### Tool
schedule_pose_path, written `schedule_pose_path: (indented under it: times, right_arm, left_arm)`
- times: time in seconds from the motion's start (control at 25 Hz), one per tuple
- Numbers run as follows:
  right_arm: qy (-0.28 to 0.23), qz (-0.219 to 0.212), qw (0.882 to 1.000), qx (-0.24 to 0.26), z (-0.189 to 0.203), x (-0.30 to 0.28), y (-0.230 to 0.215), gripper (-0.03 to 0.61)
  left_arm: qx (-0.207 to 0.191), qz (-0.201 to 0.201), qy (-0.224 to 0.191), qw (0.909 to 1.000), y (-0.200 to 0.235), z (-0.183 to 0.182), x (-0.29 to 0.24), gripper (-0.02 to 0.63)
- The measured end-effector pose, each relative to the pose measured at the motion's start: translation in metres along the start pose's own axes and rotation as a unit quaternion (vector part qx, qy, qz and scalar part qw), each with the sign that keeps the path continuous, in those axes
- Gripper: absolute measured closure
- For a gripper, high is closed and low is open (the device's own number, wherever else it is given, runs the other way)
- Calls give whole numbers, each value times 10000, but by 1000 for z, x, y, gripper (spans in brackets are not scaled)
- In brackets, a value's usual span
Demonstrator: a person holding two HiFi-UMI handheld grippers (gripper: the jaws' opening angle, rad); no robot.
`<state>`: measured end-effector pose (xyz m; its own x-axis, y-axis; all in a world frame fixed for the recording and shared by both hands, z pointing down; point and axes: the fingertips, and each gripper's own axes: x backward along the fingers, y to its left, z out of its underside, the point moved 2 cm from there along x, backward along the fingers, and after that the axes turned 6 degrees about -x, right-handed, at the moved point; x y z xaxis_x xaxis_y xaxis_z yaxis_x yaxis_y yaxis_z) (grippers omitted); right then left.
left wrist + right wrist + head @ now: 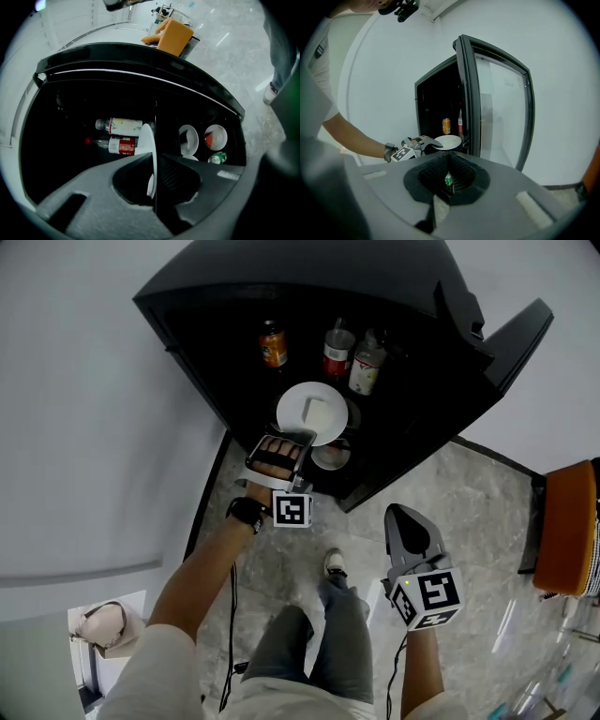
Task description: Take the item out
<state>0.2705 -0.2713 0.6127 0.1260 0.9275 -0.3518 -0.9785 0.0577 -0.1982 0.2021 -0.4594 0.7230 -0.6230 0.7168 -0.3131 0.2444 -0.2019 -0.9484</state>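
Scene: an open black cabinet [281,268] fills the upper middle of the head view, with drinks on a dark shelf inside.
Item: a white plate [289,413] carrying a pale block [316,415] sits at the centre of the frame, at the cabinet's mouth, above the lower shelf.
Left gripper: the left gripper [295,439] has its jaws clamped on the plate's near rim, which shows edge-on between them in the left gripper view.
Right gripper: the right gripper [403,514], at lower right and well apart from the cabinet, has its jaws a narrow gap apart and holds nothing.
Risk, tilt: the grip is on one edge only, so the plate may sag and the block slide off.
Risk, slip: the smooth rim could slip from the jaws as the plate's full weight comes onto them.
Risk, collision: the far rim could knock the bottles behind it or the bowls below.
Count, plates: one, with one block.
Count, drinks on the shelf: three, namely an orange can [273,343], a red-labelled bottle [338,351] and a clear bottle [367,367].
Count, lower shelf: two round white bowls [189,139] and one green can [217,158].
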Motion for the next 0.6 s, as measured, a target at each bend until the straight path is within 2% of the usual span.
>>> schedule_pose_path:
  times: [0.2,0.6]
  right_arm:
    - [41,-11,10000,-36,-15,13,13,571]
    - [-95,-42,9999,-72,-74,54,49,571]
  left_arm:
    - [92,170,-47,9998,18,1,23,598]
    - [151,280,-68,9995,90,1,94,597]
